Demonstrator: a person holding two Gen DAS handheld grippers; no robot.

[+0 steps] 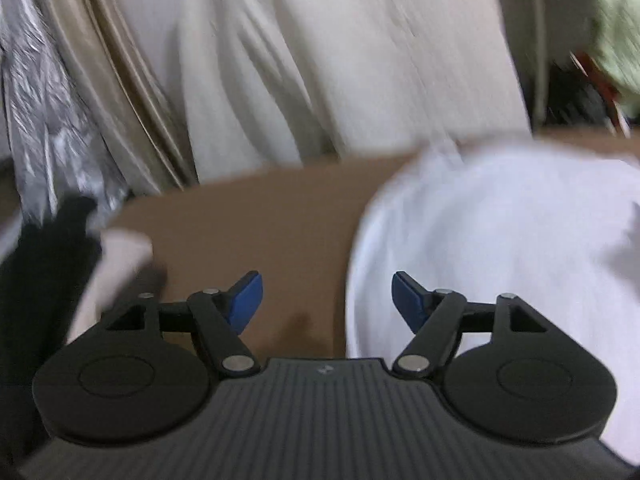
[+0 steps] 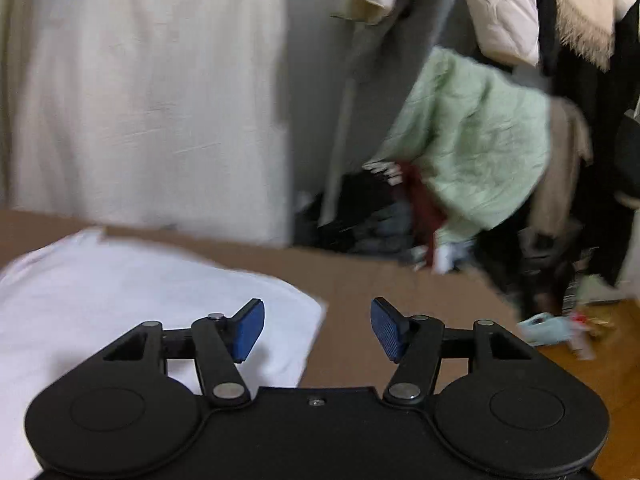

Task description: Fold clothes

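We see the white garment (image 1: 500, 248) lying on the brown surface (image 1: 260, 232), spread flat, its rounded edge running down just right of centre in the left wrist view. Left claw (image 1: 327, 304) hangs above the surface at that edge, released, blue pads (image 1: 246, 300) apart with nothing between them; the right pad sits over white cloth, the left over bare surface. Left of the garment, at the surface's edge, we see a pale pink piece (image 1: 120, 264) and something black (image 1: 36, 280), both blurred. Behind the garment hangs cream fabric (image 1: 320, 60).

Right wrist view: the white garment (image 2: 140, 312) fills the lower left, one corner pointing right onto bare surface (image 2: 380, 276). Right claw (image 2: 317, 330) is released too, empty, hovering over that corner. Past the garment, off the far edge of the surface, we see a light green quilted item (image 2: 480, 140) draped over a dark heap, with red cloth (image 2: 424, 200) beneath it. Frames blurred.
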